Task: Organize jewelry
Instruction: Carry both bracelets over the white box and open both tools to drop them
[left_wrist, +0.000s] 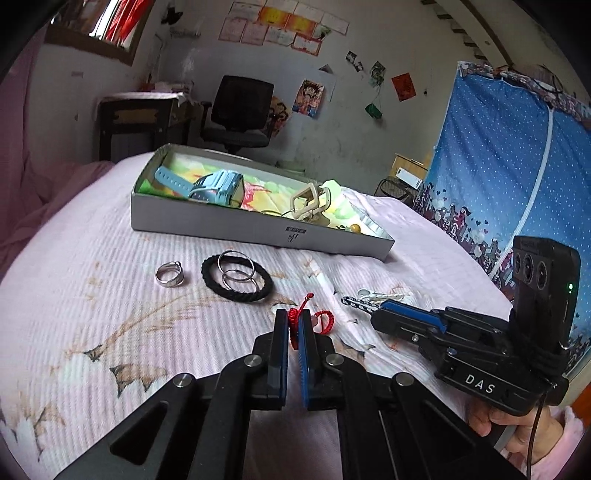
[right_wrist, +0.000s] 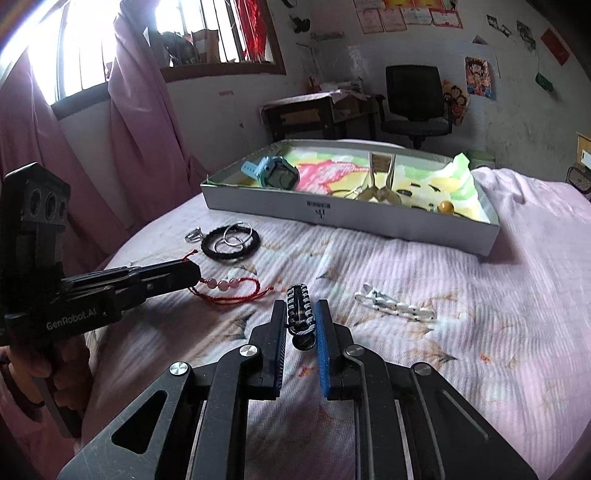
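Jewelry lies loose on the bed (left_wrist: 92, 332), box (left_wrist: 258, 230) at 12 o'clock. Left gripper (left_wrist: 293, 325) pinches the red bracelet (right_wrist: 229, 290) for lifting. Right gripper (right_wrist: 301, 314) stands narrowly apart around the braided bracelet (right_wrist: 301, 310), not clamped.

Red cord bracelet (right_wrist: 229, 291), black-and-white braided bracelet (right_wrist: 301, 310), light-blue watch (right_wrist: 275, 173), pink ribbed bedspread (right_wrist: 461, 295).

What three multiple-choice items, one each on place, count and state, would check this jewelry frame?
1. Where is the blue watch?
A. in the box
B. on the bedspread
C. in a gripper

2. How many metal hoops lie on the black hair tie?
A. one
B. two
C. four

3. What is the left gripper doing?
A. standing open over the silver ring
B. shut on the red cord bracelet
C. holding the watch

Key: A, it lies inside the walls; B, two overlapping rings; B, red cord is pinched between its fingers.
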